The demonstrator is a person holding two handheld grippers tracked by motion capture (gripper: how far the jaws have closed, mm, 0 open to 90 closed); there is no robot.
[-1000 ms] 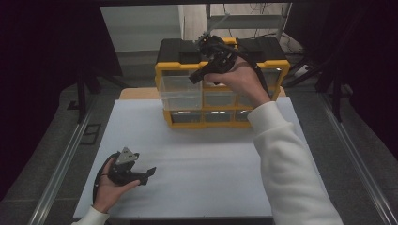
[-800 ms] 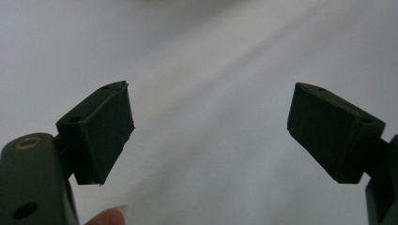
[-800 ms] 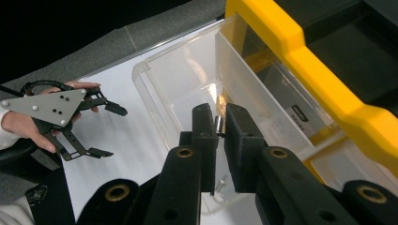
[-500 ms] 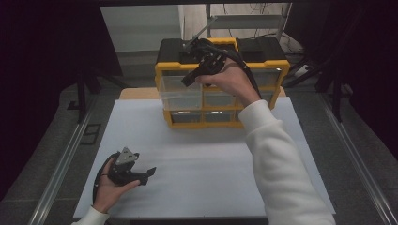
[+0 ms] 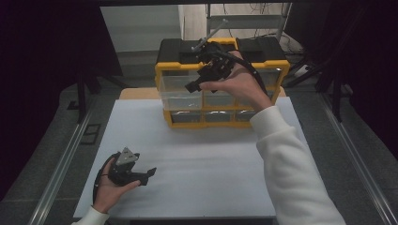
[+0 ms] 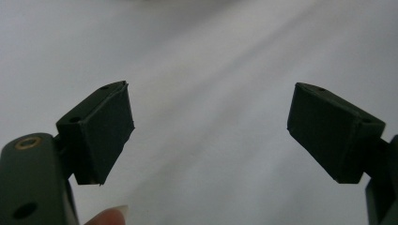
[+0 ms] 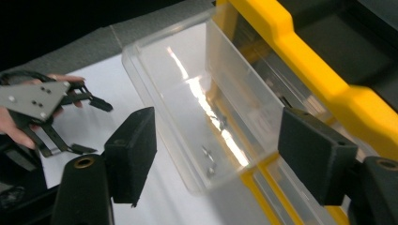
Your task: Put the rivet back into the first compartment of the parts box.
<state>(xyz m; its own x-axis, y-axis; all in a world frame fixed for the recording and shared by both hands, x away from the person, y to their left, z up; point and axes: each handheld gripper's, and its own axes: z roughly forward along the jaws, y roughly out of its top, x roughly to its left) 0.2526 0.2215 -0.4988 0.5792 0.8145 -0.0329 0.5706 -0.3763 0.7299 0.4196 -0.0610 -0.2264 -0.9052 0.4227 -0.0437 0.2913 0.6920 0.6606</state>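
Surface: white sheet (image 5: 206,154) laid over the table, a strip of tan board showing at its far edge; metal rails run along both sides, grey floor beyond, room dark w/ a pale wall and a metal frame behind. Count — 1 yellow-and-black drawer cabinet (image 5: 220,70) at the far middle of the sheet, 2 grippers, 2 hands, 1 white sleeve (image 5: 291,168) on the right arm. Cabinet front: clear drawers in rows; exact number hard to read from the high view. 1 clear drawer (image 7: 197,112) at the cabinet's upper left is pulled out toward the person, and a few small metal bits lie on its bottom, too small to identify. Right gripper (image 5: 206,77) held up in front of the cabinet's top row, just over the pulled-out drawer; its jaws have just been opening and now stand wide — nothing between the pads, drawer seen through the gap in the right gripper view, not touched. Left gripper (image 5: 141,176) sits low at the near left of the sheet in the left hand (image 5: 110,187), well apart from the cabinet; jaws spread wide, bare white sheet between them in the left gripper view.
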